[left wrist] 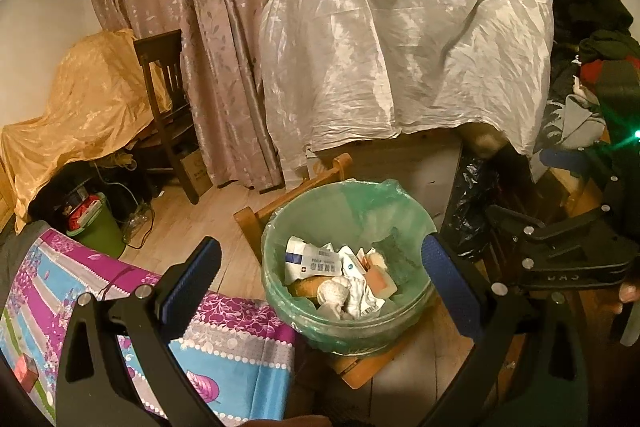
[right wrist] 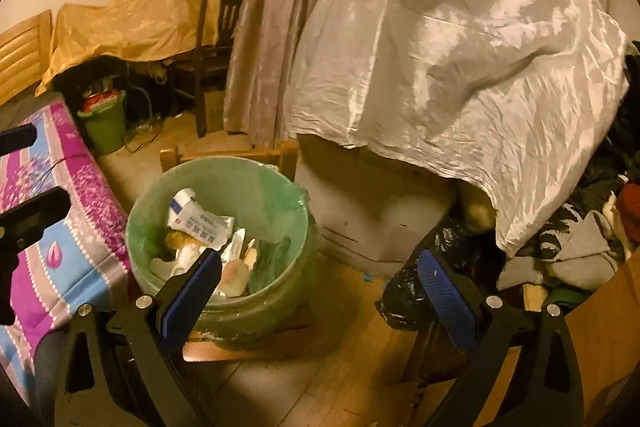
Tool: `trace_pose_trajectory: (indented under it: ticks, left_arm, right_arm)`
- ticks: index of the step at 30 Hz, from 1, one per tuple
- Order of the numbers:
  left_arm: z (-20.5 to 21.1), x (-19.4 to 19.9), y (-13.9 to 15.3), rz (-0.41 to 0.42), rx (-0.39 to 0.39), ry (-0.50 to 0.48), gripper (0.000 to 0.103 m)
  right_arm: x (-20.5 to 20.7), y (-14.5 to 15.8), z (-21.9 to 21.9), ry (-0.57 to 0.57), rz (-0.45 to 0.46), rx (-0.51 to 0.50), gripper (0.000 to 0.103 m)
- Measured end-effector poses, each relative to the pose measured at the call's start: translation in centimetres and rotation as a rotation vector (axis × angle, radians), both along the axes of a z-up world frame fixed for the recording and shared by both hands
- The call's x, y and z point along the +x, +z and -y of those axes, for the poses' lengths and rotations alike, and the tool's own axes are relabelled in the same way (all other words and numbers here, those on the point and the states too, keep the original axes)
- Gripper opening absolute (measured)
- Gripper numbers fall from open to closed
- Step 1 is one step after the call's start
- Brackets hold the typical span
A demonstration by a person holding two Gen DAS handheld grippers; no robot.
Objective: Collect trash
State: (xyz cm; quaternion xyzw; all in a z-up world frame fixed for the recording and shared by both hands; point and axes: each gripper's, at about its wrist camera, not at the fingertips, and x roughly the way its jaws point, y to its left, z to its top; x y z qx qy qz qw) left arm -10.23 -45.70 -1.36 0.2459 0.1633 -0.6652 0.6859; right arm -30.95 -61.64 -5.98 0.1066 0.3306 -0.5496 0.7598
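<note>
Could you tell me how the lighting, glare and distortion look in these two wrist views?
Left wrist: dim warm light, fisheye bending at the edges, green lens flare at right. Right wrist: same orange cast, glare on the white sheet, bin sharp, dark corners.

White sheet (right wrist: pixel 460 67) hides bulk; packet print (left wrist: pixel 320 261) illegible.
</note>
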Motion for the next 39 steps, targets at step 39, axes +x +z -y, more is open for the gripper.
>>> trace_pose_trajectory:
  ticks: [39]
  left_arm:
    - [-0.5,0.2,3.2,0.053,-0.035,0.09,0.097]
  right_arm:
    - [-1.0,6.3,-0.7,-0.034,0.064,-0.015,0.098]
